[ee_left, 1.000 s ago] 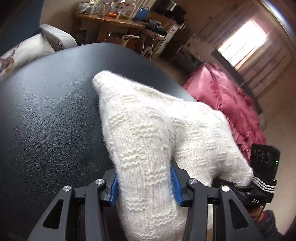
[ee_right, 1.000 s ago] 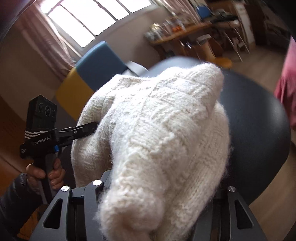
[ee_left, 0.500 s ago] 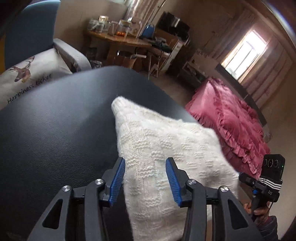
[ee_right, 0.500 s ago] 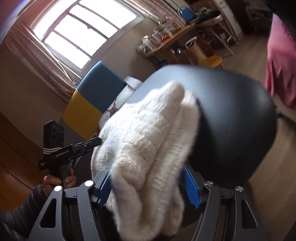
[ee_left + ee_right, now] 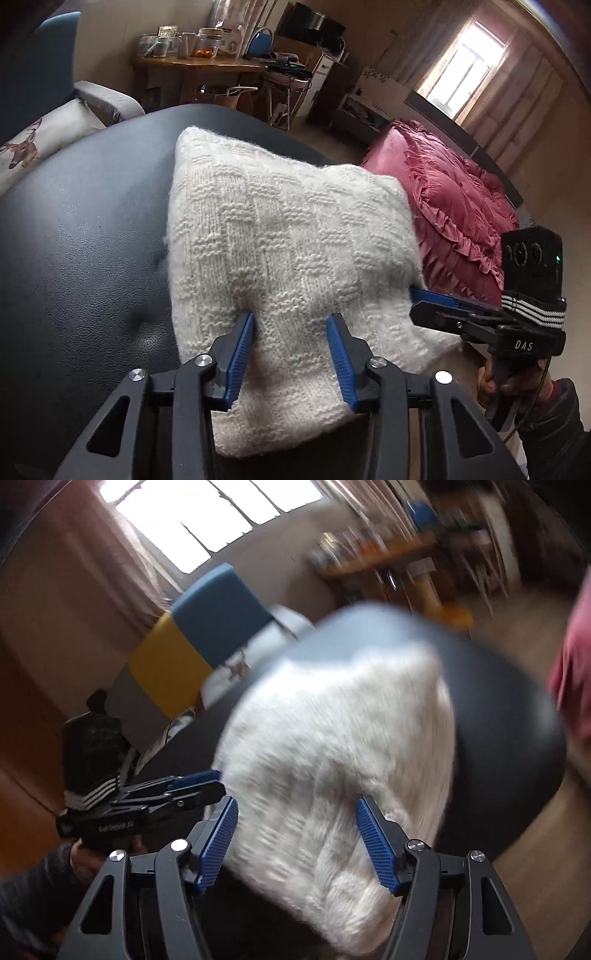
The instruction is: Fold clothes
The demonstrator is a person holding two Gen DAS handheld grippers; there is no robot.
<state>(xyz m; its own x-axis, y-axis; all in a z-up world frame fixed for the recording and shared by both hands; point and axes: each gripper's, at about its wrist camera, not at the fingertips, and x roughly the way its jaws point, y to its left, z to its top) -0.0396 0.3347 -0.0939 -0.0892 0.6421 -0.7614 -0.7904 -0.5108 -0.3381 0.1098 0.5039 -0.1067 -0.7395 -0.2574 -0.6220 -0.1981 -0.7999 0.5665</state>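
With both tongs standing open and gripping nothing, left tongs (image 5: 291,325) and right tongs (image 5: 295,819) straddle the folded white knit (image 5: 280,236) ahead; it rests compact on the black desk (image 5: 85,229), likely released.

Black left gripper (image 5: 291,317), blue ribbed pads (image 5: 239,356) (silver screws); dark sleeve (image 5: 554,424).
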